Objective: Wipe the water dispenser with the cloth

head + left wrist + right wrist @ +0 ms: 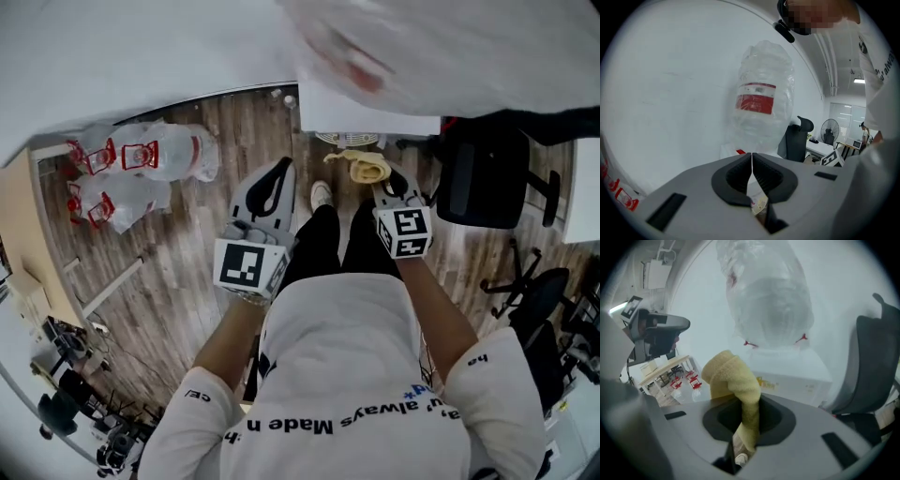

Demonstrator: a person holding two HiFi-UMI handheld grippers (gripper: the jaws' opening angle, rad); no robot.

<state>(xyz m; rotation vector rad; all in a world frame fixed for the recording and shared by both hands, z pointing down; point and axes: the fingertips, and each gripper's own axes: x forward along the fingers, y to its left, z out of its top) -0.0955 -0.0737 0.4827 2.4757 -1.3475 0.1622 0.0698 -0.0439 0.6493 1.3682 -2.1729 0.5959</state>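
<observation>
Cloth is pinched in our right gripper, ready to wipe the water dispenser ahead; our left gripper is pressed together, empty.

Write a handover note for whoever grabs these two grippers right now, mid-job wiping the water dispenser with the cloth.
Left gripper: jaws together, nothing between them.
Right gripper: shut on the yellow cloth, which bunches up above the jaws.
Water dispenser: white, straight ahead of both grippers, with a plastic-wrapped bottle on top.
Done: cloth picked up and aimed at the dispenser.
Left: the cloth is not touching the dispenser, so bring it into contact and wipe. The pictures don't show whether any surface has been wiped.
</observation>
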